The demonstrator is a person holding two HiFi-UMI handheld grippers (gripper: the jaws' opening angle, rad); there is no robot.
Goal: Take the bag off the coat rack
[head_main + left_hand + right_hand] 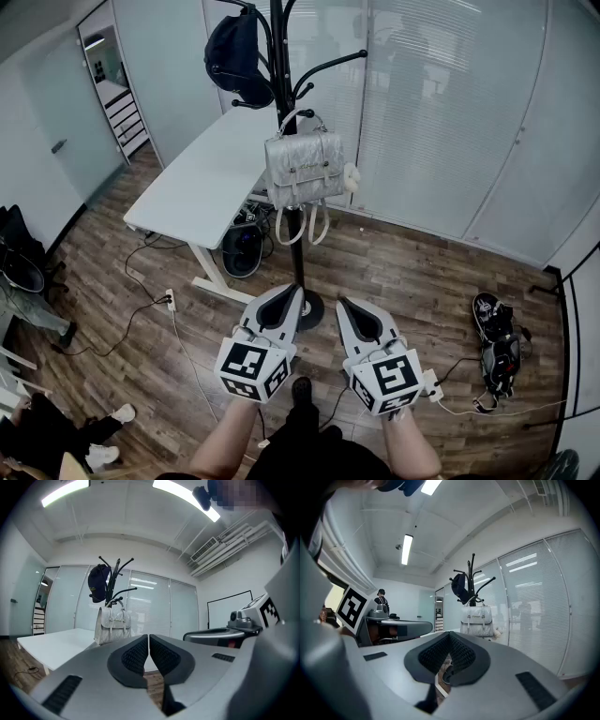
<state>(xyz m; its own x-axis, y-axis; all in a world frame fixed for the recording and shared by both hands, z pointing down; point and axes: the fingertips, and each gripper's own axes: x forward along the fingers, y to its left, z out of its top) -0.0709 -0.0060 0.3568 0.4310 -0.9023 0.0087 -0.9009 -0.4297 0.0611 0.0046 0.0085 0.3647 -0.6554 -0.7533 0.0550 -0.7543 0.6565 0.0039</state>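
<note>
A silver-white handbag (304,169) hangs by its handle from a hook of the black coat rack (284,84); it also shows in the left gripper view as the bag (112,625) and in the right gripper view as the bag (476,621). A dark cap (234,56) hangs higher on the rack. Both grippers are held low in front of the rack's base, well short of the bag. My left gripper (292,292) is shut with nothing between its jaws. My right gripper (345,306) is shut and empty too.
A white desk (202,178) stands left of the rack, with a black bin (242,248) and cables under it. Glass partition walls (450,112) run behind. A black device (495,352) lies on the wood floor at right. A person's legs (56,436) show at bottom left.
</note>
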